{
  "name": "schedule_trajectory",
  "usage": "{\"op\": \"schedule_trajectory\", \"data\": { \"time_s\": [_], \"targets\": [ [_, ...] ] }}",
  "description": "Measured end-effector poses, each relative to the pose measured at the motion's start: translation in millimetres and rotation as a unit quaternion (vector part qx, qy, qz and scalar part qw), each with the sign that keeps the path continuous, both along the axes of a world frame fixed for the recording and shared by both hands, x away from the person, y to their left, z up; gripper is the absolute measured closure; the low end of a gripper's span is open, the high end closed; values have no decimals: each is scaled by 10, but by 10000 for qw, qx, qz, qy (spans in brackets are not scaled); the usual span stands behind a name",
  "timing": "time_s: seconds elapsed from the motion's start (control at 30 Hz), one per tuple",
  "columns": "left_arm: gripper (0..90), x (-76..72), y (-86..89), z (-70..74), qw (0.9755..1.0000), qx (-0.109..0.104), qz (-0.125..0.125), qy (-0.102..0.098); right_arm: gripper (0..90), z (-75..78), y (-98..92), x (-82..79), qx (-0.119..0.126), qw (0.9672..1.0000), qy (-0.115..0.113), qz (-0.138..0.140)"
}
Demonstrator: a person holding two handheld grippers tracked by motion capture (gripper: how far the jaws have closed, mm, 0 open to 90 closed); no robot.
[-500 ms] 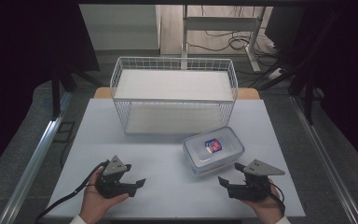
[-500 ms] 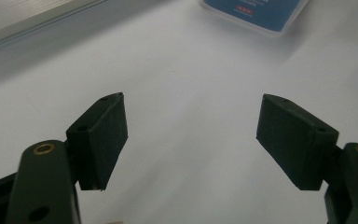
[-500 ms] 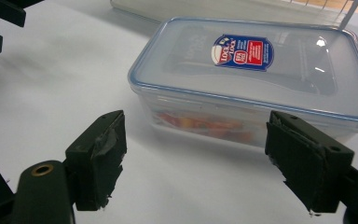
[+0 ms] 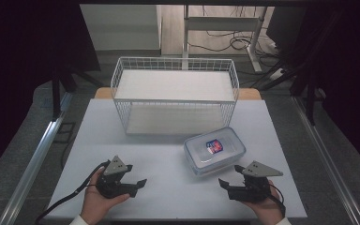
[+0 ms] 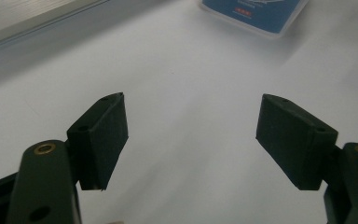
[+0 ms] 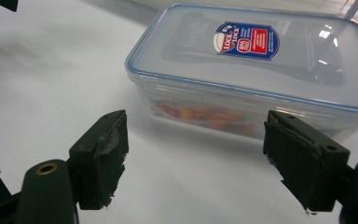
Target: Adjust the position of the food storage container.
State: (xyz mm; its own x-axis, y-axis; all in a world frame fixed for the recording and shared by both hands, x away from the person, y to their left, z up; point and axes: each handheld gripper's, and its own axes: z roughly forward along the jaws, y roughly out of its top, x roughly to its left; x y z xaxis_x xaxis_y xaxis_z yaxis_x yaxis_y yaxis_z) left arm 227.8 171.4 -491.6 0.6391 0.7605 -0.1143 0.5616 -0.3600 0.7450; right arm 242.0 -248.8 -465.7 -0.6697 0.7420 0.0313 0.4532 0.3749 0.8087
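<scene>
The clear plastic container (image 4: 214, 151), lid seated and labelled on top, lies flat on the white tabletop (image 4: 168, 187), right of centre and just near of the wire basket (image 4: 175, 93). The right gripper view shows orange contents low inside it. It stands apart from the basket and is not held.

The right gripper (image 4: 226, 184) rests near the container's near right corner, close but not touching, its jaws spread wide with nothing between them. The left gripper (image 4: 138, 183) sits well to the left on bare tabletop, its jaws likewise apart and empty.

Judgement: the step in hand is the approach to the container, presumably to lift it toward the basket. The box looks too broad for a single grip across its body. The sounder course is to bring each gripper to an opposite short end, jaws over the lid rim, and close evenly. Lift level; a tilt could slip it from the pads.
</scene>
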Motion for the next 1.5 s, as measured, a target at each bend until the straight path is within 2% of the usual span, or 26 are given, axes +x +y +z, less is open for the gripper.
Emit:
{"op": "schedule_trajectory", "data": {
  "time_s": [0.1,0.17,0.33,0.4,0.43,0.53,0.57,0.6,0.63,0.7,0.77,0.8,0.87,0.9,0.93,0.97,1.03,1.13,1.17,1.2,1.23,1.27,1.3,1.33,1.37,1.5],
  "targets": [
    [246,20,3,0,10000,-4,24,-4,244,22,-1,-5,41,9999,62,-70],
    [246,48,5,3,9999,-119,49,22,249,63,-25,-10,81,9998,51,-151],
    [246,43,6,2,10000,-60,33,12,241,128,-34,54,27,9998,150,-145],
    [246,35,13,10,10000,-45,38,-26,245,192,-26,108,82,9995,257,-144],
    [246,29,20,16,10000,-26,34,-60,254,280,-7,157,81,9993,331,-177],
    [246,26,20,8,10000,59,0,-81,260,388,28,206,9,9991,358,-227],
    [246,24,19,5,9999,89,-15,-93,279,493,57,279,-49,9987,395,-306],
    [246,24,19,5,9999,89,-15,-93,279,493,57,279,-49,9987,395,-306],
    [246,20,17,9,9999,43,-15,-105,309,581,72,352,-60,9985,338,-434],
    [246,15,17,12,9999,29,-14,-106,352,636,69,435,-99,9985,295,-449],
    [247,10,14,7,9999,37,-25,-114,366,647,56,490,-69,9986,277,-446],
    [246,16,3,-7,9999,77,-61,-87,377,668,17,611,98,9980,416,-463],
    [247,22,-3,-18,9999,89,-72,-79,377,678,-1,667,173,9976,453,-485],
    [247,35,-14,-35,9999,120,-80,-49,377,699,-41,759,365,9969,443,-540],
    [247,35,-14,-35,9999,120,-80,-49,377,699,-41,759,365,9969,443,-540],
    [247,39,-17,-41,9999,134,-79,-31,375,718,-72,835,339,9967,523,-519],
    [247,39,-11,-37,9999,137,-67,-42,387,729,-125,909,431,9960,534,-571],
    [247,43,-9,-36,9999,138,-39,-41,406,722,-178,1006,355,9957,546,-666],
    [247,45,-10,-37,9999,142,-32,-37,442,709,-211,1098,245,9955,527,-753],
    [247,48,-10,-39,9999,149,-37,-26,442,709,-211,1098,245,9955,527,-753],
    [247,51,-17,-47,9999,162,-38,-19,501,692,-235,1195,72,9957,487,-783],
    [247,51,-17,-47,9999,162,-38,-19,501,692,-235,1195,72,9957,487,-783],
    [247,55,-18,-52,9998,168,-46,-9,612,671,-259,1295,-17,9949,436,-907],
    [247,55,-18,-52,9998,168,-46,-9,612,671,-259,1295,-17,9949,436,-907],
    [247,58,-18,-53,9998,177,-51,-8,699,618,-279,1414,-120,9943,451,-960],
    [247,48,-5,-45,9998,207,-61,-46,837,470,-290,1598,-355,9924,585,-1024]
  ]
}}
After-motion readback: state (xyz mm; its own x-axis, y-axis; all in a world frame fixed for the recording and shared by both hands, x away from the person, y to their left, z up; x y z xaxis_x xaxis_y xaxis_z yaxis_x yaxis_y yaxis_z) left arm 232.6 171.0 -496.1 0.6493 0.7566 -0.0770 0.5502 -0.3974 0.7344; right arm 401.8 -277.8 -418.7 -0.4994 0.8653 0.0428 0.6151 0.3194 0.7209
